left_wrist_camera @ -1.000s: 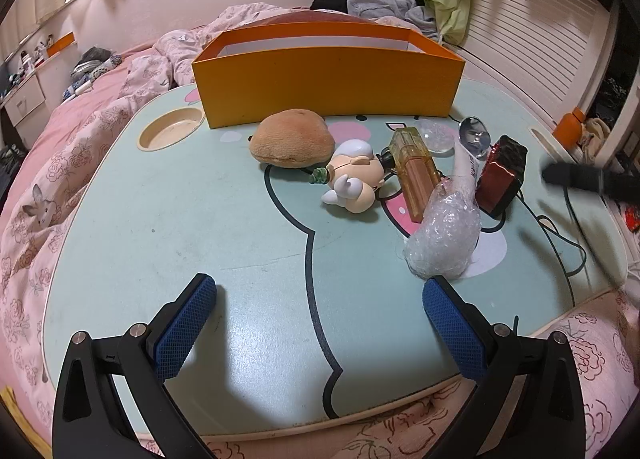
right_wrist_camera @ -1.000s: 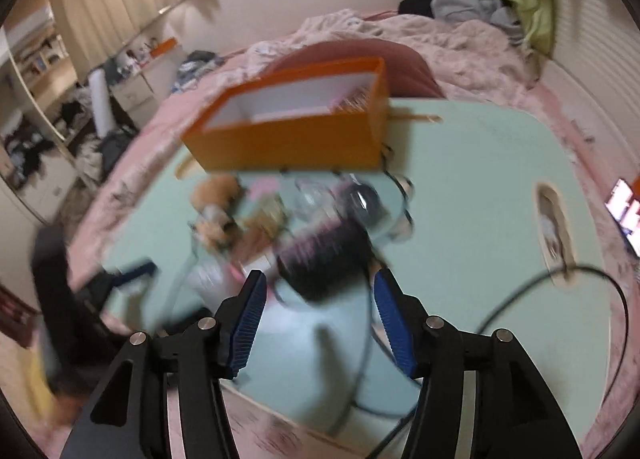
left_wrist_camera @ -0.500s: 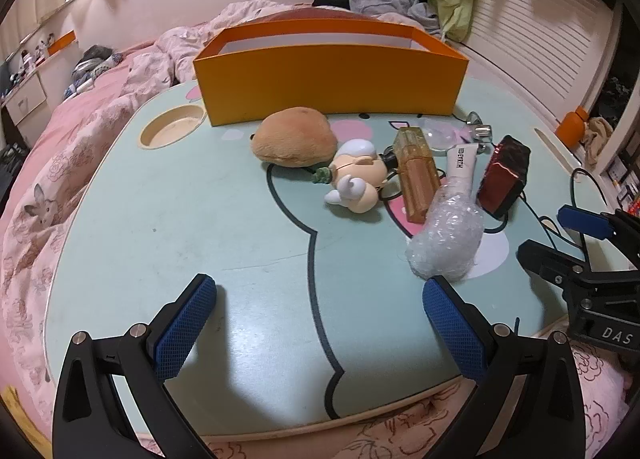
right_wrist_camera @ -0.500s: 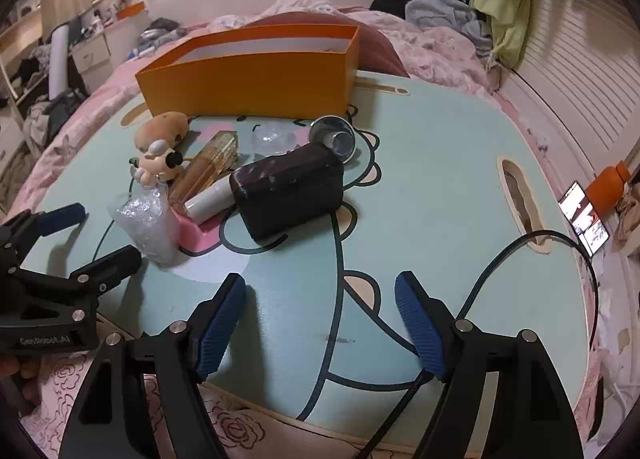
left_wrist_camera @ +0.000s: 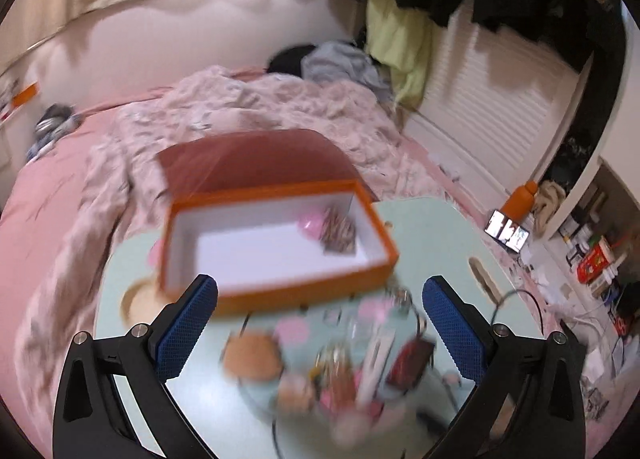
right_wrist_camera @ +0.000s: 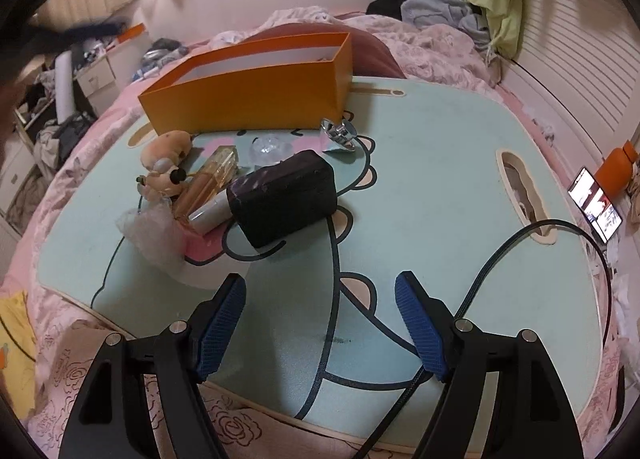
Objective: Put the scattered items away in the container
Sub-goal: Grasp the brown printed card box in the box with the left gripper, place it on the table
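1. The left gripper (left_wrist_camera: 320, 323) is above the table and looks down into the orange box (left_wrist_camera: 280, 291); its jaws are spread wide with nothing between them, having just closed a little.
2. The right gripper (right_wrist_camera: 320, 319) points down at the mint-green table (right_wrist_camera: 440, 195) near its front edge; its jaws are spread and empty, having just been opening.
3. On the table lie one black pouch (right_wrist_camera: 286, 199), one amber bottle (right_wrist_camera: 208, 183), one white tube (right_wrist_camera: 210, 215), one bubble wrap piece (right_wrist_camera: 154, 231), two plush toys (right_wrist_camera: 166, 147), one metal cup (right_wrist_camera: 340, 133).
4. The items lie close together just in front of the box; the right half of the table is open, crossed by one black cable (right_wrist_camera: 520, 243).
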Demonstrator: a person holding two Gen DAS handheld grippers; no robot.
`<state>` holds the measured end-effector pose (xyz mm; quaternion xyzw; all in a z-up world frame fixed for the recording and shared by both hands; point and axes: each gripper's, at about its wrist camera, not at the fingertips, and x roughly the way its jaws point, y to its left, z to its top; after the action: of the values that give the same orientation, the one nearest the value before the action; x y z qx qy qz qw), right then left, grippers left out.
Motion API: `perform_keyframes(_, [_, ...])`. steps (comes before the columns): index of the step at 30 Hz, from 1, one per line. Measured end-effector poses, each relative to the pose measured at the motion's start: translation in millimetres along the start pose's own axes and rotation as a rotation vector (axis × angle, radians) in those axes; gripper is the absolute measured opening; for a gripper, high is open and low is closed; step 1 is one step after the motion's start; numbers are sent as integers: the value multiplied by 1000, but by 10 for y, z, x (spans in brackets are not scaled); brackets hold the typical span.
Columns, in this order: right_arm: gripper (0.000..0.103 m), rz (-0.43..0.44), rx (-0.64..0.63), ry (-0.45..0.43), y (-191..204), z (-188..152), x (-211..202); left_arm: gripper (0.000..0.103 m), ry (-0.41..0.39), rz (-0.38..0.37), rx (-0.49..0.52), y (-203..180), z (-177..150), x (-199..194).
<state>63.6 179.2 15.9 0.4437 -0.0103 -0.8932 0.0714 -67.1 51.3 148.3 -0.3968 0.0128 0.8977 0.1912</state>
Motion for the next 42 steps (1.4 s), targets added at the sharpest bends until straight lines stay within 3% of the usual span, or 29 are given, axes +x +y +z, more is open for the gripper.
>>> perform_keyframes(4, [77,17,11,-7,-28,0,-10,74,238,-81,-49,-140,394,880])
perform_keyframes(6, [77,27,20,-11,-49,-4,-13,71,347,-109,-139,-72,402,1291])
perform_keyframes(8, [77,41,29,-15,-75,-10,-20,69,397,-107,-205,8,365,1548])
perform_keyframes(10, [77,54,39,-19,-105,-14,-23,68,419,-107,-264,96,309,1708])
perform_keyframes(17, [77,70,63,-27,-147,-10,-40,59,412,-241,-440,198,252,1910])
perform_keyframes(20, [77,67,64,-26,-143,-5,-35,39,423,-228,-424,163,203,1935])
perform_keyframes(22, [77,68,64,-26,-144,-2,-29,20,456,-283,-450,181,185,1966])
perform_keyframes(23, [78,67,64,-26,-143,-4,-31,20,459,-287,-465,199,183,1970])
perform_keyframes(25, [78,67,63,-26,-144,-5,-30,20,424,-256,-442,198,191,1906])
perform_keyframes(28, [78,69,65,-26,-144,-3,-29,20,370,-294,-447,244,180,1709])
perform_keyframes(36, [78,67,62,-26,-148,-9,-24,20,147,-319,-311,208,208,610])
perform_keyframes(39, [78,69,64,-26,-145,-13,-30,20,94,-353,-258,152,19,268])
perform_keyframes(42, [78,62,58,-24,-134,-12,-28,20,86,-334,-201,166,-307,-21])
